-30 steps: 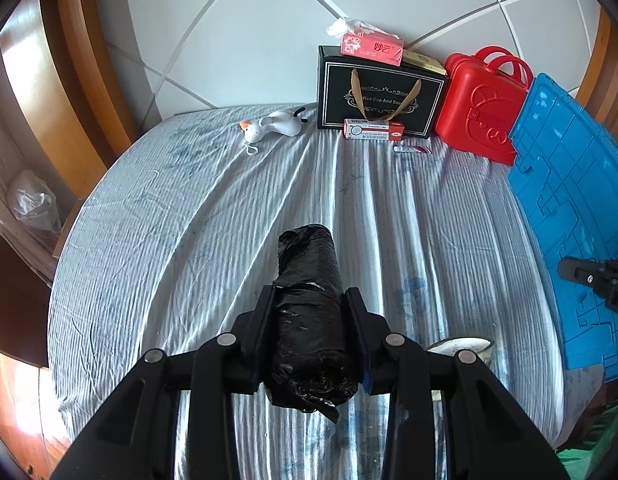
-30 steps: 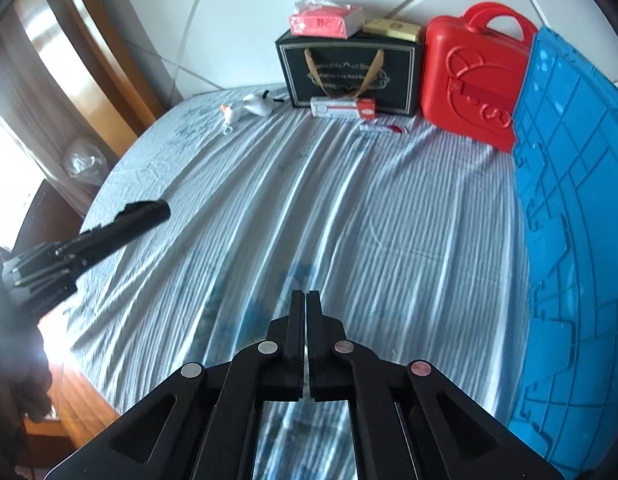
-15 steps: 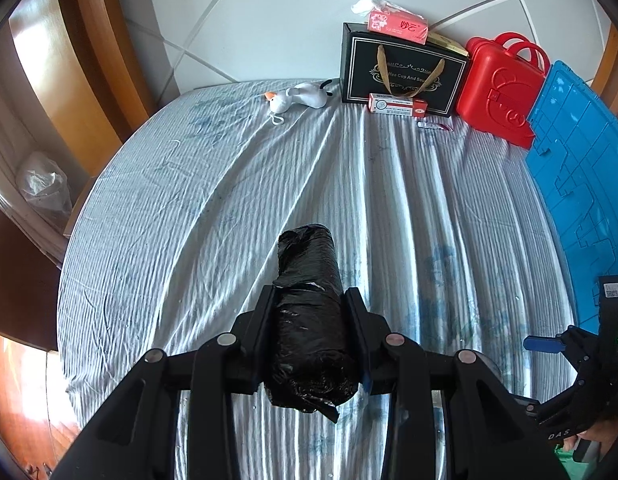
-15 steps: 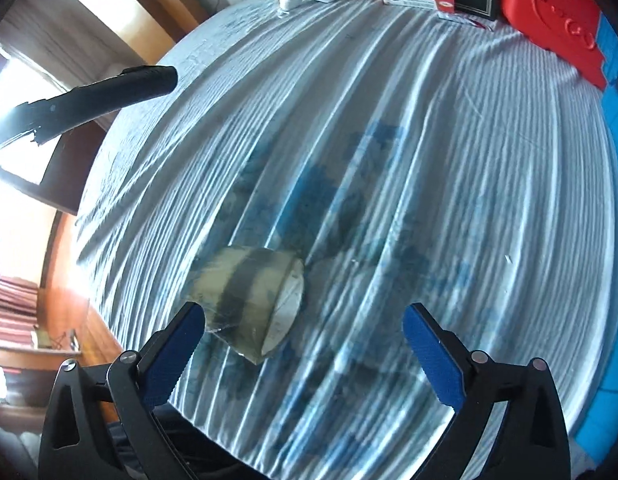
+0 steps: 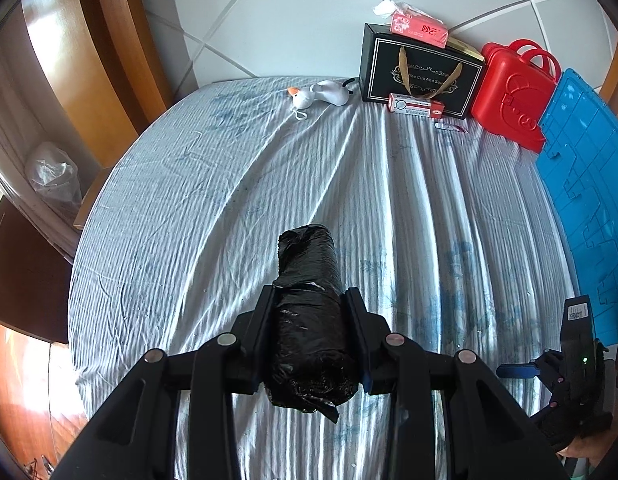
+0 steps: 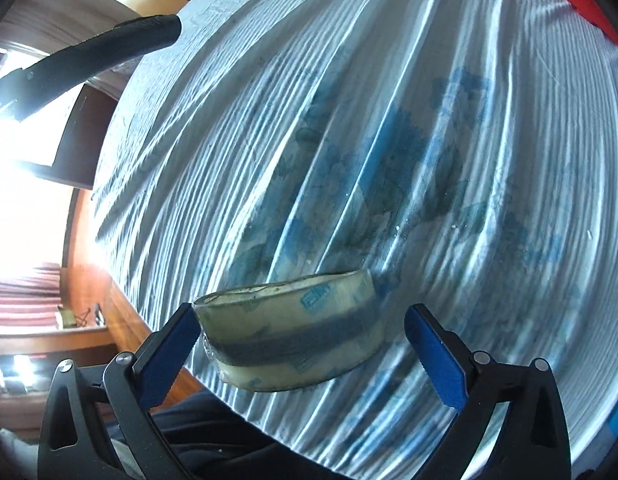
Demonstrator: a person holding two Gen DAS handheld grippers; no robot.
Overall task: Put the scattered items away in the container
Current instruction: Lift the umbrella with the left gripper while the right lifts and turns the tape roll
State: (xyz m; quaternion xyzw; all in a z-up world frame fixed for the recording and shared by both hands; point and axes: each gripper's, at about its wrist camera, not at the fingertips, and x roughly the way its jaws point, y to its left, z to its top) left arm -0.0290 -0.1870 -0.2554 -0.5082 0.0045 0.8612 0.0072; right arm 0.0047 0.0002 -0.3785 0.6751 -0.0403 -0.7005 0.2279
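While open, right claw (image 6: pixel 301 344) straddles tape roll (image 6: pixel 293 340)

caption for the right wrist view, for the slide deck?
Right gripper, jaws wide, straddles a roll of clear tape lying on the striped bedsheet, not yet gripped.

Blue container (image 5: pixel 585 184) cut off at right edge, tissue box (image 5: pixel 419 30) print unreadable
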